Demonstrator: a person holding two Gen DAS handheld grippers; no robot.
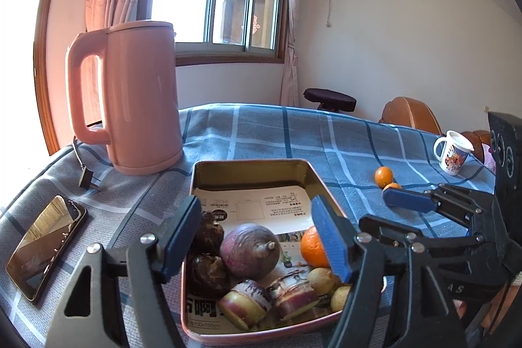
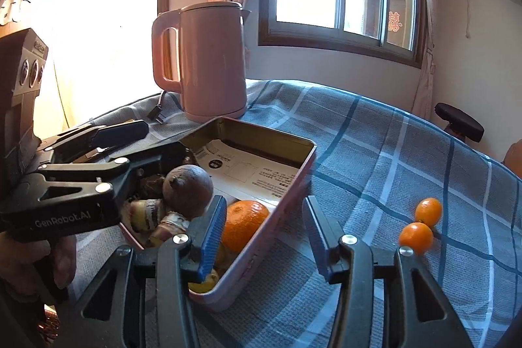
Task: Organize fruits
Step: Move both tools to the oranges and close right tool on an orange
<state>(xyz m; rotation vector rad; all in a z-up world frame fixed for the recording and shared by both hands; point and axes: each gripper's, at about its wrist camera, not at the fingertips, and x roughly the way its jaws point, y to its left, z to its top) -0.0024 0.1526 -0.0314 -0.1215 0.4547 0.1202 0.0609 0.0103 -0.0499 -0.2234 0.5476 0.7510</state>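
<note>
A metal tin tray (image 1: 251,167) (image 2: 295,185) sits on the blue checked tablecloth. It holds a purple round fruit (image 1: 249,250) (image 2: 187,188), dark brown fruits (image 1: 207,234), an orange (image 1: 311,247) (image 2: 244,222), cut purple-skinned pieces (image 1: 244,302) and small yellow fruits (image 1: 321,279). Two kumquats (image 1: 383,175) (image 2: 416,237) lie on the cloth right of the tray. My left gripper (image 1: 257,240) is open and empty over the tray's near half. My right gripper (image 2: 264,237) is open and empty, straddling the tray's right wall; it also shows in the left wrist view (image 1: 407,199).
A pink kettle (image 1: 137,93) (image 2: 208,64) stands behind the tray, its plug (image 1: 86,178) on the cloth. A phone (image 1: 45,247) lies at the left. A white printed mug (image 1: 453,152) stands far right. Wooden chairs (image 1: 411,114) sit beyond the table edge.
</note>
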